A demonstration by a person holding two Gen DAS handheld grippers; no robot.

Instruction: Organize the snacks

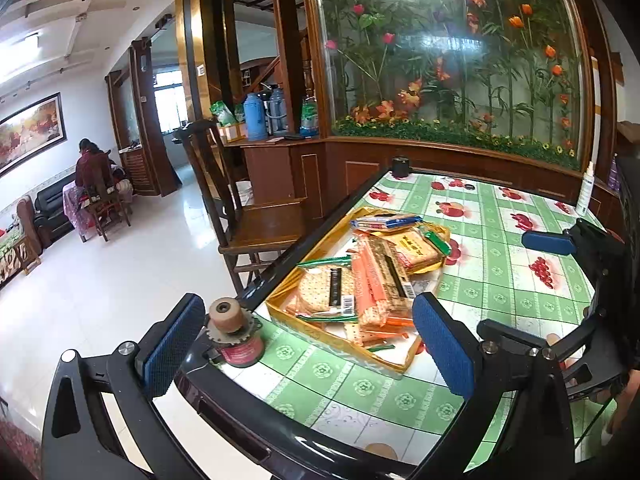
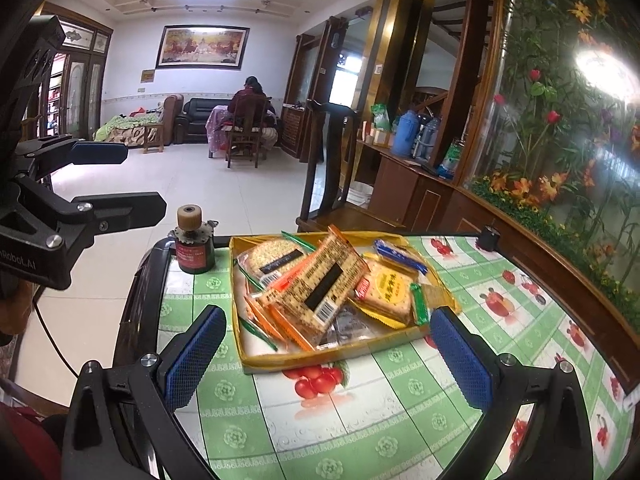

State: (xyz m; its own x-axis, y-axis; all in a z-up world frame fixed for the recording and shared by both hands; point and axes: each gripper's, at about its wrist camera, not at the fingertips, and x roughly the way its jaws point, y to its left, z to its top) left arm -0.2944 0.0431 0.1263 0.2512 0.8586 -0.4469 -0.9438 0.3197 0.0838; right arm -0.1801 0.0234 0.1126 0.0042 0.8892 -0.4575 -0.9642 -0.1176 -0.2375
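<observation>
1. This is a family home, an open living and dining room with a glossy white tiled floor (image 2: 168,184).
2. A black leather sofa (image 2: 200,118), a brown armchair (image 2: 170,116) and a wide framed landscape painting (image 2: 202,46) mark the sitting end, where a person (image 2: 250,98) sits at a small cloth-covered table.
3. A carved dark wooden chair (image 1: 248,208) stands at the counter (image 1: 496,248), which is covered with a green-checked, fruit-printed oilcloth.
4. A wooden sideboard (image 1: 280,168) holds blue thermos flasks (image 1: 255,116).
5. A glass partition filled with artificial flowers and bamboo (image 1: 452,60) backs the counter.
</observation>
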